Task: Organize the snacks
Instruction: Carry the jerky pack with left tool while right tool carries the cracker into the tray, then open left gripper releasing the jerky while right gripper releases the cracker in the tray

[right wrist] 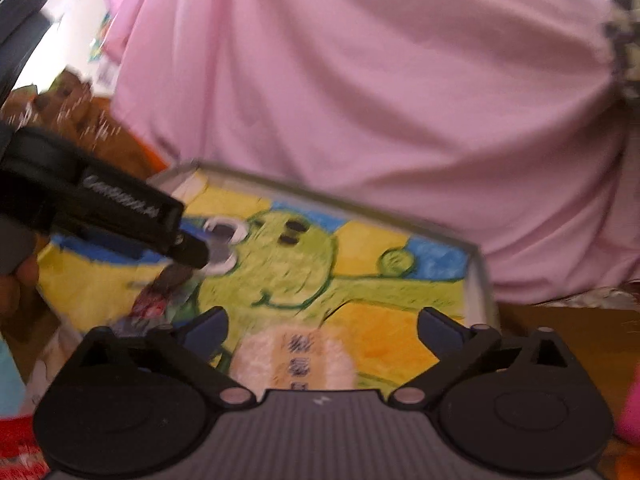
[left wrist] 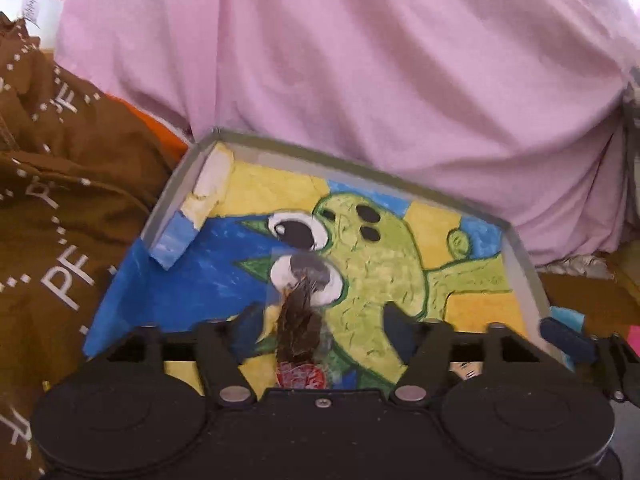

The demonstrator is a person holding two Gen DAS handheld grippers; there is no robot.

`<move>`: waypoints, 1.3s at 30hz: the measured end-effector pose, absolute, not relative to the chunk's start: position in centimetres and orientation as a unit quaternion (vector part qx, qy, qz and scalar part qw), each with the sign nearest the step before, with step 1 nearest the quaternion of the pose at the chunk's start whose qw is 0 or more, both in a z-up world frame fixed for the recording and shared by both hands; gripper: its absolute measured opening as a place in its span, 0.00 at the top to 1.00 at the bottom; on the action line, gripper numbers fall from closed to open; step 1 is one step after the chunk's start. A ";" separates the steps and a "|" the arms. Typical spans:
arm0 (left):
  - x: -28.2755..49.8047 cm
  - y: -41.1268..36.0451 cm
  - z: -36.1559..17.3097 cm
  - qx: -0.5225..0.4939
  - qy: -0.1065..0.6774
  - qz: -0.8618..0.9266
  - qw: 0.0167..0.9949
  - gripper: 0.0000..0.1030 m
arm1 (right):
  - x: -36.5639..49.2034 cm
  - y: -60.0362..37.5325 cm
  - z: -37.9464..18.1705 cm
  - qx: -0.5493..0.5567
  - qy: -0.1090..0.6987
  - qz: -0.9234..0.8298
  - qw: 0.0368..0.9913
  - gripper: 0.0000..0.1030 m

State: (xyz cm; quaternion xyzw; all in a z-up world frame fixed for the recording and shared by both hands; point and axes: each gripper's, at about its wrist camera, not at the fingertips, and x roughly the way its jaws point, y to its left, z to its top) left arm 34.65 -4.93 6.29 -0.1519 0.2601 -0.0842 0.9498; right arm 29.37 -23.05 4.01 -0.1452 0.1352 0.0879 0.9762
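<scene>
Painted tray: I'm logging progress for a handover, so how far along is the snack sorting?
Done, it seems: a dark snack packet and a pale round cracker packet appear to lie in the painted tray. In hand: nothing. The left gripper and the right gripper each straddle a packet with jaws wide apart. What is left cannot be told: the things at the edges are too blurred.

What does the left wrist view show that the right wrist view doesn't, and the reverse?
Only the left wrist view shows the brown printed fabric sharply, and the dark snack packet lying between the open left gripper fingers. Only the right wrist view shows the pale round snack between the open right gripper fingers, and the left gripper's body from outside. Both show the painted tray and the pink cloth.
</scene>
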 end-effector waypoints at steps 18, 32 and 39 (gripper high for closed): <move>22.0 -1.4 11.5 -0.128 0.184 -0.059 0.973 0.01 | 16.1 -23.5 8.2 -0.087 0.077 0.070 0.991 0.00; 11.6 1.2 10.2 -0.091 0.201 -0.045 0.974 0.01 | 7.4 -21.7 7.3 -0.107 0.093 0.105 0.984 0.00; 7.9 2.0 7.3 -0.081 0.242 -0.054 0.965 0.01 | 4.8 -20.7 5.5 -0.110 0.134 0.124 0.977 0.00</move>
